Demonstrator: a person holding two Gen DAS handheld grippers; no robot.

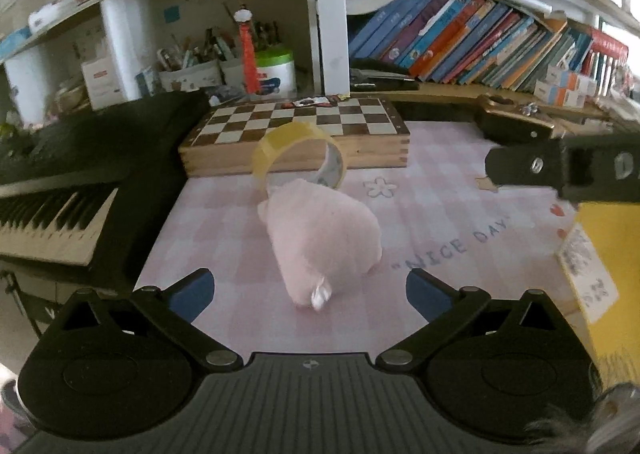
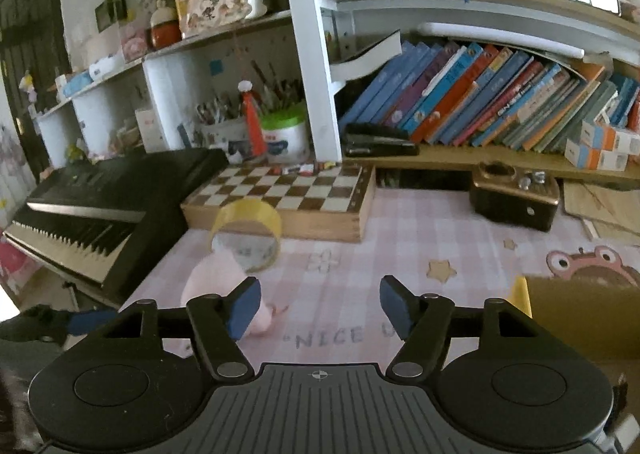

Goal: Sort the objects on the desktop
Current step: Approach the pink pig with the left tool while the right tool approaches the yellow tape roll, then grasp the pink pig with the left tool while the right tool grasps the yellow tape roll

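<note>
We count one pink plush toy point(image 1: 320, 238) lying on the pink checked bench point(image 1: 420, 182), and we take it as our landmark. Just behind it, touching its far end, one roll of yellow tape point(image 1: 298, 158) stands on edge. Behind the tape lies one wooden chessboard box point(image 1: 296, 134). To the left of the toy, well apart, one black keyboard point(image 1: 76, 190) runs along the bench edge. To the right of the toy stands one yellow box point(image 1: 612, 254) at the edge of the view, and farther back on that side one small dark radio point(image 2: 514, 200).

We hold two tools. The left tool point(image 1: 310, 292) has its two blue pads spread wide, one on each side of the toy's near end, neither pad touching it. The right tool point(image 2: 320, 308) stands part open with nothing between its pads, over the bare bench just right of the toy; its left pad overlaps the toy in the right wrist view.

Behind the chessboard box, one shelf carries a long row of leaning books point(image 2: 500, 98) and one black stapler point(image 2: 380, 140).
</note>
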